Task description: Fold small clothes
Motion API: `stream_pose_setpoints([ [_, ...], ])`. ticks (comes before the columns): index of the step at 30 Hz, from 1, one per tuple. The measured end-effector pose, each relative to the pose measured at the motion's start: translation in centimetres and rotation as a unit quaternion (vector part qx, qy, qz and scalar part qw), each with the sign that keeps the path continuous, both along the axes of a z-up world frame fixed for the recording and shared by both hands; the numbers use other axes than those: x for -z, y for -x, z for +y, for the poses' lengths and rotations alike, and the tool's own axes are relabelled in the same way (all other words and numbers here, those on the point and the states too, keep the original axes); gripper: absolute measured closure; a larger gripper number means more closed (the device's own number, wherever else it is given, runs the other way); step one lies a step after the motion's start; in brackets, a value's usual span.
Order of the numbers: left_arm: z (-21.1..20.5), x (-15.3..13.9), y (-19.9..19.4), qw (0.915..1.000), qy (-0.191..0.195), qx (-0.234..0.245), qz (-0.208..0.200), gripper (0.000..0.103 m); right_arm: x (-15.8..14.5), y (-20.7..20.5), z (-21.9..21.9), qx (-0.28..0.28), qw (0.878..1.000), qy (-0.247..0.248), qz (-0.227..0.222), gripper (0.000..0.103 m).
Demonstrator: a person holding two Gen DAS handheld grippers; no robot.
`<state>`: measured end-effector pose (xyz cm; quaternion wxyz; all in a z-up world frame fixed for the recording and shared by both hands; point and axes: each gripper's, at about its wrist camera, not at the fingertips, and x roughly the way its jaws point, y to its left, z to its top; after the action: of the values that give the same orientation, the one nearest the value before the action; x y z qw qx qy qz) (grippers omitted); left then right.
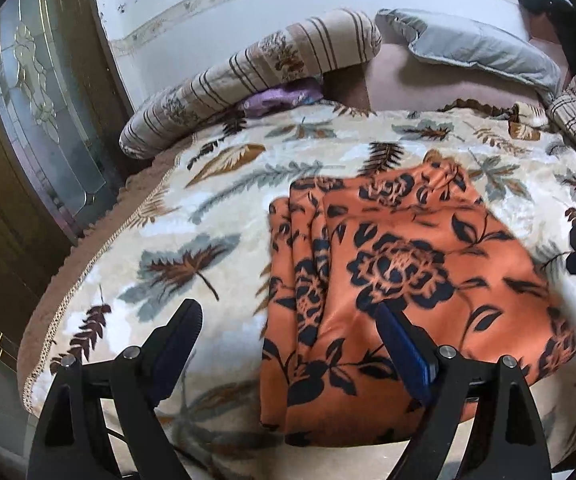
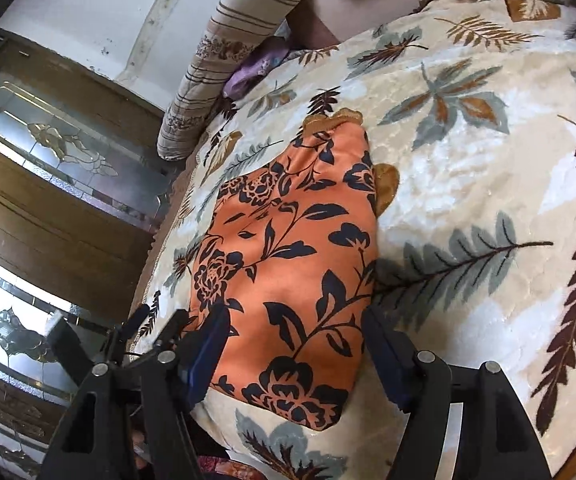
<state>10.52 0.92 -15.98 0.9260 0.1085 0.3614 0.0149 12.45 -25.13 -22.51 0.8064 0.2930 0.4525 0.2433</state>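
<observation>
My left gripper (image 1: pixel 288 320) and right gripper (image 2: pixel 293 326) both hang wide open, empty, over the folded orange floral garment (image 1: pixel 407 272) on the leaf-print blanket (image 1: pixel 168 248).

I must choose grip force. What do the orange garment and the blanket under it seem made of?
Orange floral garment: probably thin, smooth satin-like fabric; it shows a soft sheen and lies in flat folded layers. Leaf-print blanket: likely plush fleece; its pile looks crushed and glistens unevenly.

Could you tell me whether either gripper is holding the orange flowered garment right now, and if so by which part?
Nothing is held: the left gripper and right gripper are both open above the folded orange garment.
</observation>
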Motion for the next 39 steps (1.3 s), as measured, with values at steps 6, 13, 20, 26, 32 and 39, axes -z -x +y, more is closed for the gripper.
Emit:
stream_pose_setpoints([
  [6,-0.6,-1.9,-0.1,0.9999,0.007,-0.004,-0.009,0.014,-0.2,0.0,-0.7,0.009,1.000,-0.006,-0.004,0.031],
  [13,-1.3,-2.7,-0.3,0.9999,0.004,-0.003,-0.009,0.014,-0.4,0.1,-0.9,0.009,1.000,-0.001,-0.011,0.031],
  [20,-0.9,-2.7,-0.5,0.9999,0.005,-0.012,-0.005,0.014,-0.3,0.1,-0.8,0.007,1.000,-0.004,-0.008,0.031],
  [26,-0.1,-2.2,-0.8,0.9998,0.009,-0.017,0.007,0.014,0.2,-0.3,-0.6,0.009,1.000,-0.008,-0.002,0.031],
  [32,2.4,-0.3,-2.5,0.9937,0.069,-0.019,0.086,0.014,1.2,-0.9,-0.3,0.011,1.000,-0.012,0.015,0.031],
  [39,6.3,2.6,-6.2,0.9536,0.218,0.001,0.208,0.014,3.6,-2.3,-1.5,0.041,0.997,-0.030,0.052,0.032],
])
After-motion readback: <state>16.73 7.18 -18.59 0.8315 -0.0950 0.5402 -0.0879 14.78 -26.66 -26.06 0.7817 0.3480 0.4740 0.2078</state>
